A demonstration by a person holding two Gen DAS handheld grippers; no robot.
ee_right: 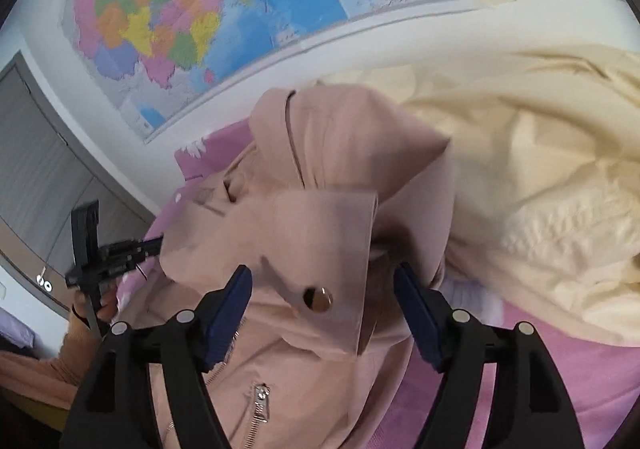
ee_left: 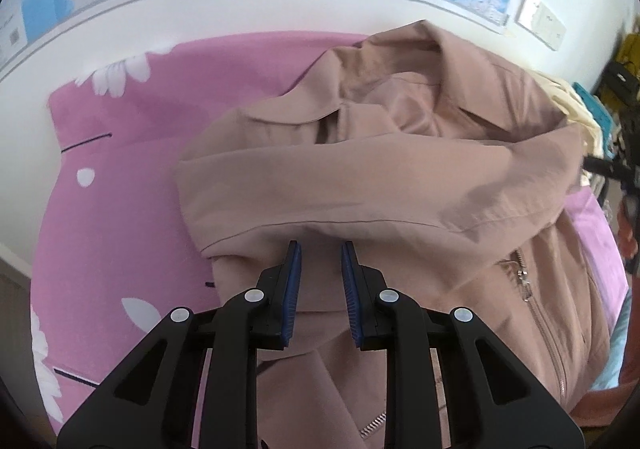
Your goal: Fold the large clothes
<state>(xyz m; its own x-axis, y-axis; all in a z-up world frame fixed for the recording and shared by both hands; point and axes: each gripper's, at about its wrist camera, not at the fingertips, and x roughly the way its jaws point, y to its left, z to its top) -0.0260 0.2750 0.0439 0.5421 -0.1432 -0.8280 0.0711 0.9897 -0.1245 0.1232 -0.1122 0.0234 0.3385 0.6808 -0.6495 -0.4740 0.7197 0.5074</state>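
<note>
Here both tools stand apart, empty: left tool (ee_left: 321, 249) at the jacket (ee_left: 400, 177) sleeve hem, right tool (ee_right: 323, 273) over its cuff.

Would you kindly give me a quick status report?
Both tools open, left tool, right tool. Pink jacket partly folded, sleeve across. Cream garment crowding its far side.

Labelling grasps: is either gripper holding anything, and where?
Nothing held. Left gripper and right gripper both stand open above the jacket.
</note>
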